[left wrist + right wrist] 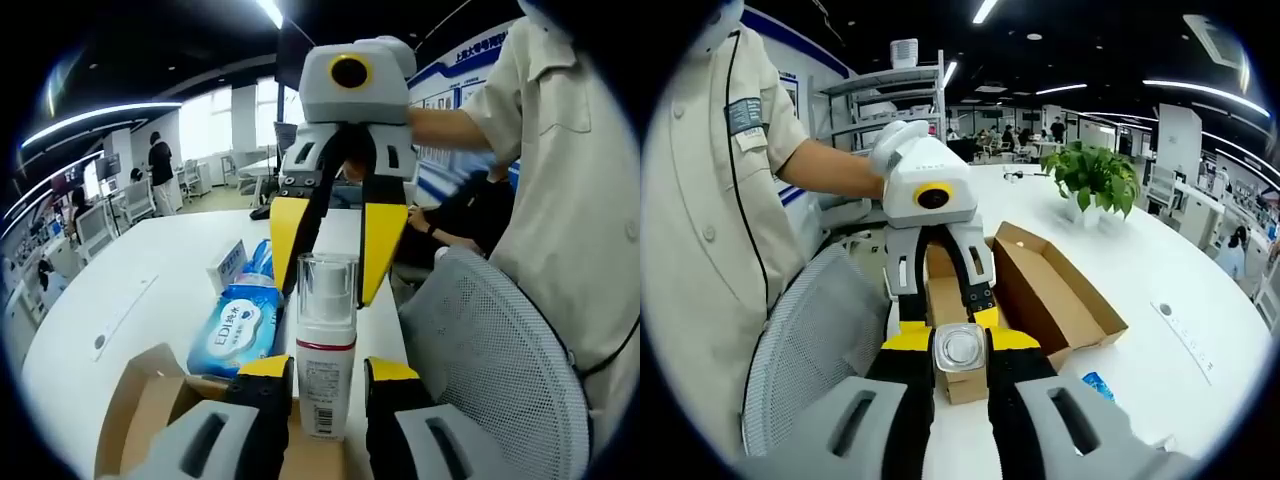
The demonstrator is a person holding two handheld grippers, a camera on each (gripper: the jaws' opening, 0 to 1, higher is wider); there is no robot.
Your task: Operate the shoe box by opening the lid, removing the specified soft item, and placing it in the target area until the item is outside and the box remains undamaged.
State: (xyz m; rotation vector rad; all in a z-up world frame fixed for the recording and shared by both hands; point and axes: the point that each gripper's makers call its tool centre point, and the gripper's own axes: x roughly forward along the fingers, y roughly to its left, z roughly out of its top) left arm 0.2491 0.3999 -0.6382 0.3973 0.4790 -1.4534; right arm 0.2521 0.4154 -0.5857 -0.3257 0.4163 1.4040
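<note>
1. The left gripper [328, 385] has its black, yellow-tipped fingers [265, 368] closed against the sides of a spray bottle [326, 350], gripping its white body near the label.
2. The right gripper [960, 350] is clamped on the same bottle from the far end; in the right gripper view its yellow fingertips [908, 340] press both sides of the clear cap, seen end-on as a rounded square.
3. In the left gripper view the right gripper descends from above, its long yellow fingers straddling the cap.
4. The bottle is a slim white plastic cylinder with a red band, small printed text and a glossy transparent cap; it stands between the left fingers, over the near end of the box.
5. The shoe box [1055, 290] is plain brown cardboard, rectangular and open, its lid lying beside it on the smooth white table [1200, 300].
6. Soft blue wet-wipe packs [236, 325], shiny and crinkled, lie on the table just beyond the box.
7. A grey mesh office chair [500, 360] stands beside the table, near the person's beige shirt [570, 170].
8. A leafy potted plant [1095, 180] sits farther along the table.
</note>
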